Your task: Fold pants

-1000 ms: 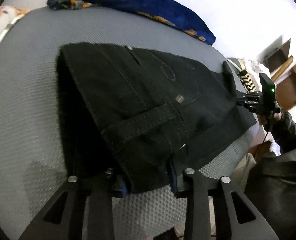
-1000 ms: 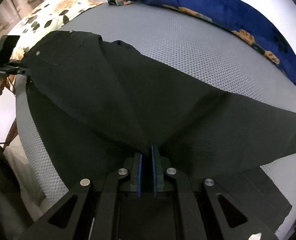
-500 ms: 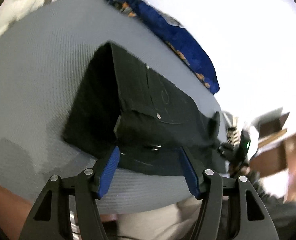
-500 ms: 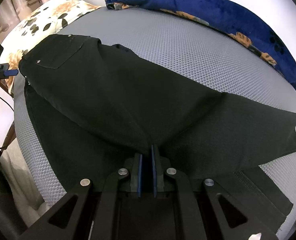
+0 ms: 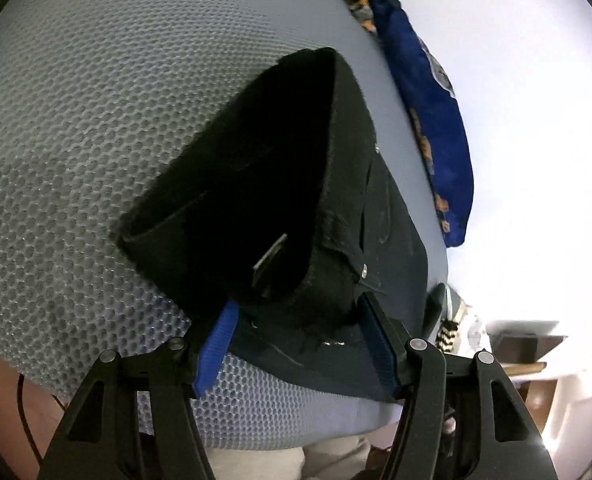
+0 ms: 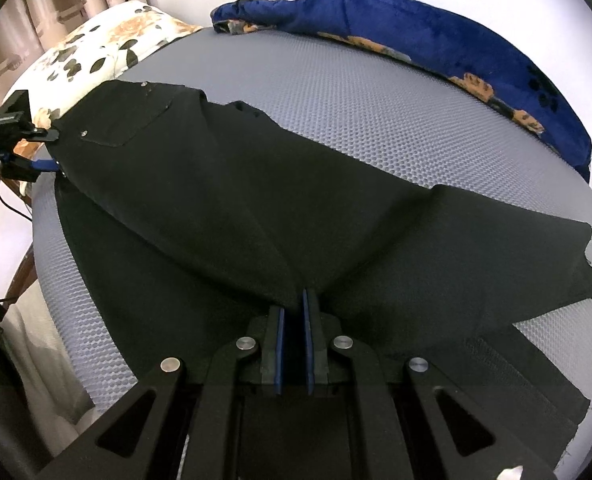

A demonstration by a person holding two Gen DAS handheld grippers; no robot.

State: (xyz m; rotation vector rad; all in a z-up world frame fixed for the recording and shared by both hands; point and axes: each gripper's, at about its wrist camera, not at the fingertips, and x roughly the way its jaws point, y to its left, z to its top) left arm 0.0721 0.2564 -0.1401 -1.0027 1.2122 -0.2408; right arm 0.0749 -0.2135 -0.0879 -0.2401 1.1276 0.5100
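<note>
left tongs (image 5: 296, 344): wide, straddling pants (image 6: 224, 200) waistband | right tongs (image 6: 292, 336): clamped on leg fabric | risk: raised fold may slump; waistband unheld

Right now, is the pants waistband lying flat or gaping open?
Gaping open. In the left wrist view the pants waistband forms a dark open mouth, its upper edge raised off the grey mat.

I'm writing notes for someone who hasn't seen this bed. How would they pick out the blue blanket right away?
Start from the grey mesh mattress that fills the view. Black pants lie spread across its middle; look past them to the far edge, along the white wall. The blue blanket lies bunched there in a long roll, the only deep blue plush thing, with orange patches and dark paw prints.
</note>
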